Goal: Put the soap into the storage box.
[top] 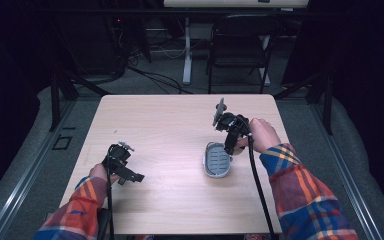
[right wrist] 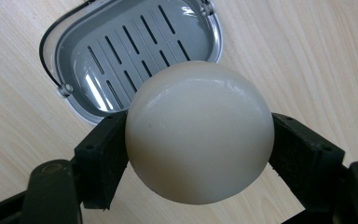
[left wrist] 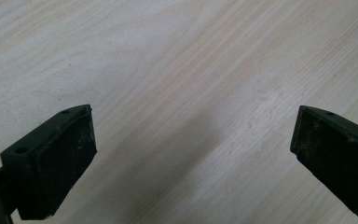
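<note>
A grey slotted soap dish [top: 217,160] with a thin wire handle lies on the wooden table [top: 170,125], right of centre. My right gripper [top: 231,146] hovers just above the dish's far right edge and is shut on a smooth cream-white ball [right wrist: 199,131]. In the right gripper view the dish [right wrist: 121,51] shows beyond the ball, and the ball hides its near end. My left gripper [top: 130,175] rests low over the table's front left, jaws wide apart with bare wood between them [left wrist: 193,135].
A dark folding chair [top: 240,45] and a white desk leg [top: 186,50] stand behind the table on grey floor with cables. A person's plaid sleeves [top: 310,195] come in from the near edge.
</note>
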`<state>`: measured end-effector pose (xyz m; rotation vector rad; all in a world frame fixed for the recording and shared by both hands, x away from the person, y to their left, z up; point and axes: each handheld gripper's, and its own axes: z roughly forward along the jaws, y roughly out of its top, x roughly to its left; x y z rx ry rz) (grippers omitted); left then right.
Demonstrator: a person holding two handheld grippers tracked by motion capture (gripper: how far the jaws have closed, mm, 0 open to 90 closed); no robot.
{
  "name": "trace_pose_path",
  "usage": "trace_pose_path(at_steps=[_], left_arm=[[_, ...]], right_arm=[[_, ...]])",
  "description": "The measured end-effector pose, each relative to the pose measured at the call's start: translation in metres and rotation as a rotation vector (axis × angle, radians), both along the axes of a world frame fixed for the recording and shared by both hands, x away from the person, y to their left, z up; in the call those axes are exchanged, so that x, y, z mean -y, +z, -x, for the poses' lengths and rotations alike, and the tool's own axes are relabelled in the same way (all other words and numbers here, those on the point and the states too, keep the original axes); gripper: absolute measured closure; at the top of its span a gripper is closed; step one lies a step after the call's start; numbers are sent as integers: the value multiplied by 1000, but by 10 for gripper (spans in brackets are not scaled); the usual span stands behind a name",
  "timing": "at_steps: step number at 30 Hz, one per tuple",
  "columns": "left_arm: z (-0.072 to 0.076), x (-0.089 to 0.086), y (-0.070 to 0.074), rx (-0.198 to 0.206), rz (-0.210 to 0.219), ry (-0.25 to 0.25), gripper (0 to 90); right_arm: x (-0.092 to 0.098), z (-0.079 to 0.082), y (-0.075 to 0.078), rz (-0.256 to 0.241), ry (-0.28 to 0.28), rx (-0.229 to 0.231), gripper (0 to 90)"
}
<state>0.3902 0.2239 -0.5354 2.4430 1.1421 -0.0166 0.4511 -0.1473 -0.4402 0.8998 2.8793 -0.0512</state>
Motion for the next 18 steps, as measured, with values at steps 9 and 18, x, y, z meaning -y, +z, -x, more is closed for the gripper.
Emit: trace_pose_path(at_steps=[9,18], left_arm=[[0,0,0,1,-1,-1,0],[0,0,0,-1,0,-1,0]], right_arm=[[-9,0,-3,-2,15,-6,239],[-18,0,-7,-9,29,-13,239]])
